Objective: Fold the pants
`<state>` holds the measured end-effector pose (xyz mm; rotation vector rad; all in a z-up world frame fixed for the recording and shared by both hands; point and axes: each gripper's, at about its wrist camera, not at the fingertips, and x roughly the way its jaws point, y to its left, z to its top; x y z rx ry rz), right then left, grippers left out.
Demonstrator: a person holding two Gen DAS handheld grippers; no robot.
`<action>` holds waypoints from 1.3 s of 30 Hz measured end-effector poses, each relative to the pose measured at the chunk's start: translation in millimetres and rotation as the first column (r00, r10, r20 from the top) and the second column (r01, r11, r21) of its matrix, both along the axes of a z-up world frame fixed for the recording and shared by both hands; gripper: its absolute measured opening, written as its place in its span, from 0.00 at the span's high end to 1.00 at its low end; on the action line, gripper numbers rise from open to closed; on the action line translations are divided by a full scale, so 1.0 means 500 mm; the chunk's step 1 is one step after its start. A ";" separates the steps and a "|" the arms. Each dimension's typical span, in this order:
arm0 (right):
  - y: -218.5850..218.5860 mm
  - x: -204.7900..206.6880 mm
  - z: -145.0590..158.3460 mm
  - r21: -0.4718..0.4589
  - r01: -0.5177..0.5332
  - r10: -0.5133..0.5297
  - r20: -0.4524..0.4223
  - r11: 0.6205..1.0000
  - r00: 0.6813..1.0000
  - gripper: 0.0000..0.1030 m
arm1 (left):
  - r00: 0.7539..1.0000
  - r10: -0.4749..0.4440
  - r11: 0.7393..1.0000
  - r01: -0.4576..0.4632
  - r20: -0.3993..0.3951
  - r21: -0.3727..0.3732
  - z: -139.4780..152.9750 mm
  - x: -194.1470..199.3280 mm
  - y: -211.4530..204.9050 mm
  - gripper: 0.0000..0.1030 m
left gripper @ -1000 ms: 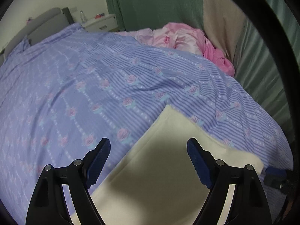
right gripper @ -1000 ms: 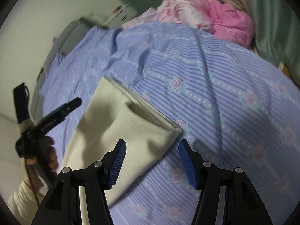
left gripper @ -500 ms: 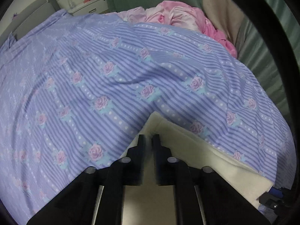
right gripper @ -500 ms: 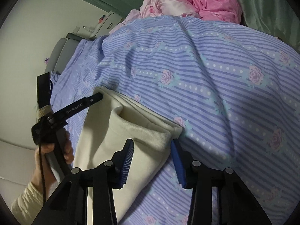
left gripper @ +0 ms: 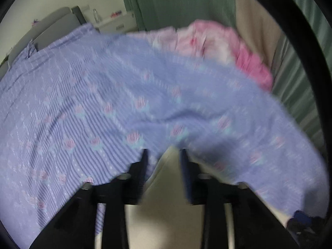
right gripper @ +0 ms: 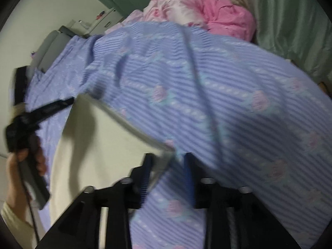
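Both jaws reopening | left hand-held gripper (left gripper: 164, 155) (blurred) and right hand-held gripper (right gripper: 168, 164) released, straddling pants (right gripper: 99, 145)

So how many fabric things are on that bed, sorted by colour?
Cream: 1, the pants
Purple striped: 1, the floral bedsheet
Pink: 1, the crumpled bedding
Total: 3

The right tool (right gripper: 167, 172) straddles the cream pants' (right gripper: 99, 137) corner on the striped bed (right gripper: 228, 87), jaws just reopening; the left tool (right gripper: 41, 112) sits at nine o'clock.
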<state>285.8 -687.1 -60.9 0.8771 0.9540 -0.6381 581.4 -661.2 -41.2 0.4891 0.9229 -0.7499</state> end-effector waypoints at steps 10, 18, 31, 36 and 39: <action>0.048 -0.043 0.140 -0.159 -0.118 0.131 0.077 0.980 0.988 0.31 | 0.999 0.049 0.982 -0.044 0.021 -0.185 0.155 -0.147 0.233 0.41; 0.192 -0.016 0.227 -0.262 -0.327 0.363 0.104 0.908 0.926 0.28 | 0.956 0.291 0.928 -0.292 -0.038 -0.233 0.182 -0.272 0.504 0.38; 0.559 0.031 0.266 -0.286 -0.596 0.643 0.105 0.750 0.759 0.28 | 0.816 0.577 0.784 -0.568 -0.042 -0.251 0.199 -0.366 0.938 0.37; 0.693 0.061 0.266 -0.278 -0.632 0.678 0.109 0.723 0.727 0.28 | 0.804 0.594 0.774 -0.582 -0.033 -0.249 0.183 -0.353 1.087 0.37; 0.778 0.084 0.261 -0.279 -0.653 0.696 0.093 0.704 0.712 0.28 | 0.815 0.579 0.791 -0.567 -0.016 -0.229 0.167 -0.329 1.150 0.37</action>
